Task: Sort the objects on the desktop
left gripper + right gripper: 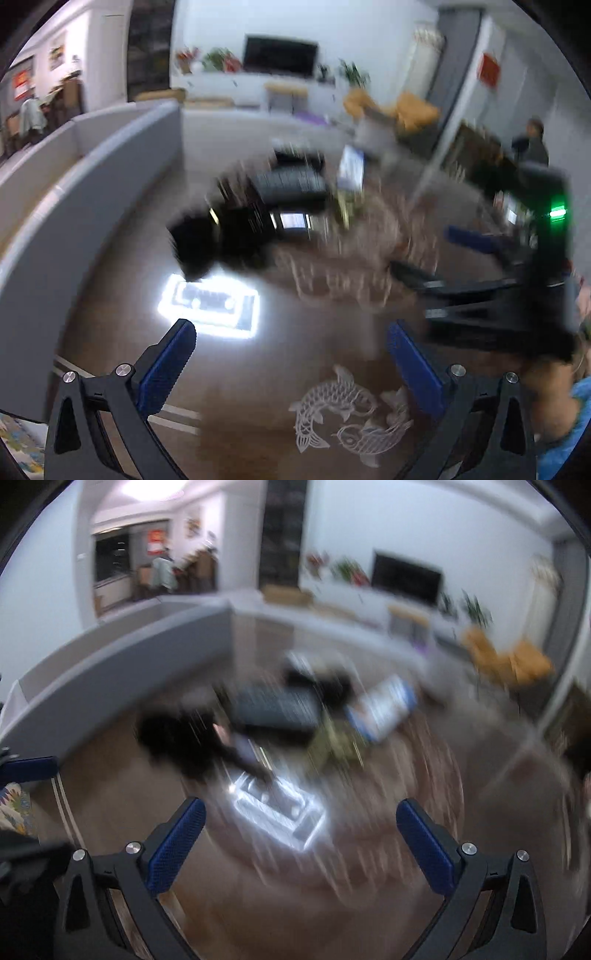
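Both views are motion-blurred. On the brown glossy table [280, 369] lie a black keyboard [291, 182], a round black object [192, 243], a blue-and-white box [351, 168] and a small yellowish item [345, 206]. My left gripper [291, 347] is open and empty above the near table. My right gripper [301, 823] is open and empty; in the left wrist view it shows at the right [436, 254]. The right wrist view shows the keyboard [277, 705], the box [384, 709] and the black object [177, 742] ahead of it.
A grey partition [92, 177] borders the table on the left. A ceiling light reflects brightly on the table top [210, 306]. A white fish emblem [343, 413] marks the near table. A TV [280, 55] and yellow chairs [406, 107] stand in the room behind.
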A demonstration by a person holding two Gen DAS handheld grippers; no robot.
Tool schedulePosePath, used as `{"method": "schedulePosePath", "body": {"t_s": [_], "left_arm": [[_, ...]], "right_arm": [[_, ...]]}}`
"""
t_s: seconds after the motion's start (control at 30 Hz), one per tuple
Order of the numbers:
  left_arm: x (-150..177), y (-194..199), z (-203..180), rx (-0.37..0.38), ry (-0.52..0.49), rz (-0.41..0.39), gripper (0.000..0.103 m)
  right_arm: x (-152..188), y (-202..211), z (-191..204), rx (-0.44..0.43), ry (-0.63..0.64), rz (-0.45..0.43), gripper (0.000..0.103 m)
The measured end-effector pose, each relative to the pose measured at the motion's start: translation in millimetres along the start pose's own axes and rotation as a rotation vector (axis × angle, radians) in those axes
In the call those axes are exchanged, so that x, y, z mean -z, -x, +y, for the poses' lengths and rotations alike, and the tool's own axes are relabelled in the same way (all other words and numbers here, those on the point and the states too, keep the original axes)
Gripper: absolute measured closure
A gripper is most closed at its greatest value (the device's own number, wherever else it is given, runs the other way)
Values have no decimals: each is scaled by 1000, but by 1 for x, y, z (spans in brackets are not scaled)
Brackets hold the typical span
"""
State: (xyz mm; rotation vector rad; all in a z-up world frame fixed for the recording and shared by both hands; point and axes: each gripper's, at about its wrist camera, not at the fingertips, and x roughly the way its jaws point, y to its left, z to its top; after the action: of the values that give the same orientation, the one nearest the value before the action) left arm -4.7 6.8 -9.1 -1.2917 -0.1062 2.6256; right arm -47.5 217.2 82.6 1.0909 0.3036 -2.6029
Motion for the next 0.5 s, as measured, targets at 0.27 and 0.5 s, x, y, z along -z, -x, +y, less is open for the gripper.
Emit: {"method": "schedulePosePath", "body": {"t_s": [0.27, 0.5], "left_arm": [[9, -34, -3, -118, -17, 61, 0], [16, -54, 13, -145, 28, 126, 0]], "right_arm": [[72, 1, -50, 92, -135, 95, 0], [78, -18, -35, 88, -120, 124, 0]]}}
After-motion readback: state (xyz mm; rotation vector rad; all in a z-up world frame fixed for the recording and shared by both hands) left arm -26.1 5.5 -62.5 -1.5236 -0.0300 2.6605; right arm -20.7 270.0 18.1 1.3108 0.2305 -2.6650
